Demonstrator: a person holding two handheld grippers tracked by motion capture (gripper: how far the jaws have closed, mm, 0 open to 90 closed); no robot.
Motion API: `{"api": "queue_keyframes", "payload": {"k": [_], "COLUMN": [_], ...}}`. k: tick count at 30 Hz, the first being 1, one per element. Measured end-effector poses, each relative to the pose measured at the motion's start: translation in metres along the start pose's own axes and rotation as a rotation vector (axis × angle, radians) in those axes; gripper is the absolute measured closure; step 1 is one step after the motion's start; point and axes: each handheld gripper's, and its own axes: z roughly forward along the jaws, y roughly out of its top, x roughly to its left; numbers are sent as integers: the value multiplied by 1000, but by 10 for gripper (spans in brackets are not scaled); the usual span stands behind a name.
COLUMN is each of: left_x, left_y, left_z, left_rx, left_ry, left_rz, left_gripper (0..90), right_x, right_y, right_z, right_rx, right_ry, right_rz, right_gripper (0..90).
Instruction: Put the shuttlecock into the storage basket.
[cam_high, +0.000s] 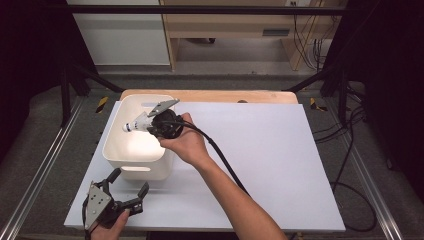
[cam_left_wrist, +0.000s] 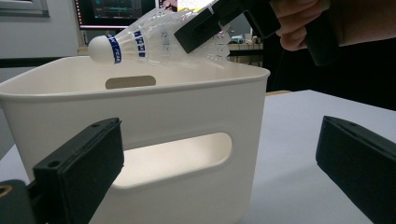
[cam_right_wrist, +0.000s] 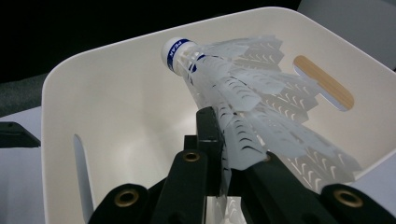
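Shuttlecock: white plastic, with a blue band round its cork; held in the air over the white bin, above the bin's far right part, not touching the walls.
Bin place: at the far left corner of the white board, its near wall facing the left gripper.
Right gripper: jaws pinched together on the skirt of the shuttlecock; the right gripper view shows the skirt flattened between them.
Left gripper: jaws spread wide with nothing between them, resting at the board's near left corner, just in front of the bin.
Long axis: nearly level, tipped slightly down at the cork; the cork points away from the right gripper toward the bin's left wall, the skirt end sits in the jaws.
Which way it lies: straight ahead of the right jaws, and directly above the bin's open floor, which looks bare.
Nearer hand: the right, which carries it; the left stays apart.
Likely next move: spread the right jaws so the shuttlecock falls in.
Risk: the light skirt could cling to a pad or tumble against the right rim.
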Motion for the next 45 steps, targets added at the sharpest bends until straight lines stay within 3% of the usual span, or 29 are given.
{"api": "queue_keyframes", "payload": {"k": [45], "left_x": [2], "left_y": [0], "left_z": [0], "left_rx": [-4], "left_ry": [4], "left_rz": [-4], "left_gripper": [10], "right_x": [4], "right_y": [-4], "right_z": [10], "right_rx": [51], "right_ry": [-3], "right_rz": [-34], "right_gripper": [892]}}
